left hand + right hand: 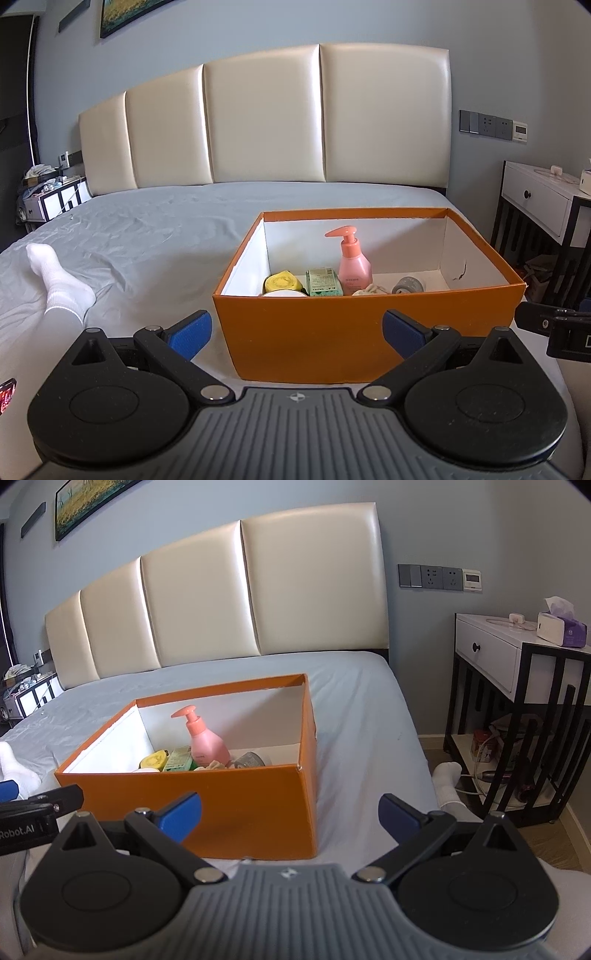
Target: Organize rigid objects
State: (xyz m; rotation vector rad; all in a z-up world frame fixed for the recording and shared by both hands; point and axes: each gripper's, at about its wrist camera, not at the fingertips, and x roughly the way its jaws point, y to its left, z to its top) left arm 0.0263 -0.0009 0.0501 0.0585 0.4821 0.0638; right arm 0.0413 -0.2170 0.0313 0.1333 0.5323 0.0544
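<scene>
Blue-padded and spread wide, the left gripper [297, 334] fills the bottom of the left wrist view, holding nothing, its jaws framing the near wall of the orange box [369, 332] at centre frame. That box sits on the grey bed sheet [166, 229] with its top open. Inside, a pink pump bottle [354, 264] stands upright toward the back. Just left of it lies a green packet [324, 282], then a yellow round container [282, 283] at the left end. A grey roll [408, 285] lies on the right side of the box floor, apart from the bottle. Lower left of the frame, a foot in a white sock [61, 282] rests on the sheet. At the right edge, part of the other gripper pokes in.

Over to the right wrist view: the right gripper [290, 818] is also wide open and empty, low in frame. The box sits left of centre now, with the bottle, packet, yellow container and grey roll all inside. A white nightstand [517, 653] stands at the right, a tissue box [561, 627] on top.
</scene>
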